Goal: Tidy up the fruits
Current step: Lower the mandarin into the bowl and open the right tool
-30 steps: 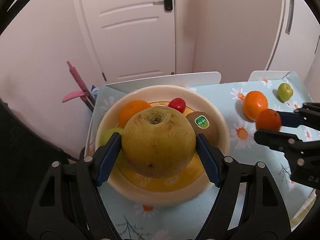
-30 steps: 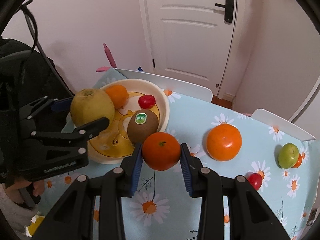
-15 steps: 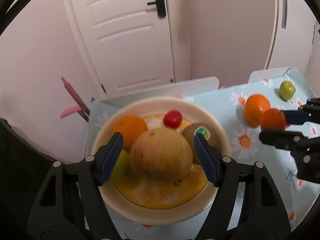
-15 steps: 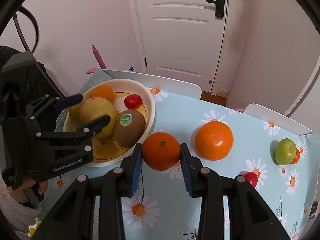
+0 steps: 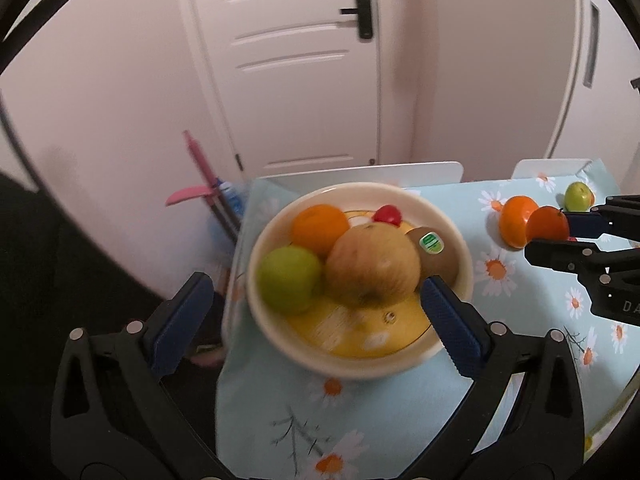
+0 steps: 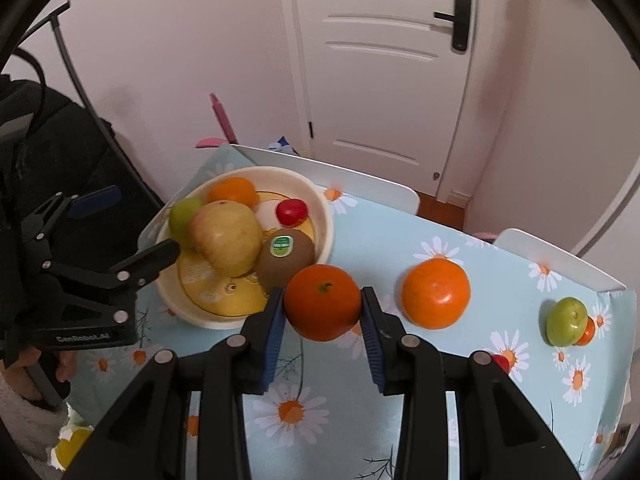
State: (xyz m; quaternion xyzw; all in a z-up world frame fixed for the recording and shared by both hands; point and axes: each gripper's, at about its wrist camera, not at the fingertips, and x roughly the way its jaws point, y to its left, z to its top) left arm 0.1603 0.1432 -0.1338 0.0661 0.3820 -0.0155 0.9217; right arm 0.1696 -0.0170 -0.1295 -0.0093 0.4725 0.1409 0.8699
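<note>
Right wrist view shows the right gripper (image 6: 323, 305) clamped on a tangerine (image 6: 322, 301) just beside the crowded bowl (image 6: 325, 222), the left gripper (image 5: 314, 308) spread empty, so dropping it in could nudge the pear (image 6: 227, 237) or kiwi (image 6: 285, 256).

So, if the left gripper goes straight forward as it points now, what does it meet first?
Probably the bowl: the open left gripper faces its near rim, with the big yellow pear just behind. Depth is unclear.

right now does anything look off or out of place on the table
Nothing spilled or damaged. Loose fruit still lies outside the bowl: a large orange and a green apple. The right gripper holds another orange.
</note>
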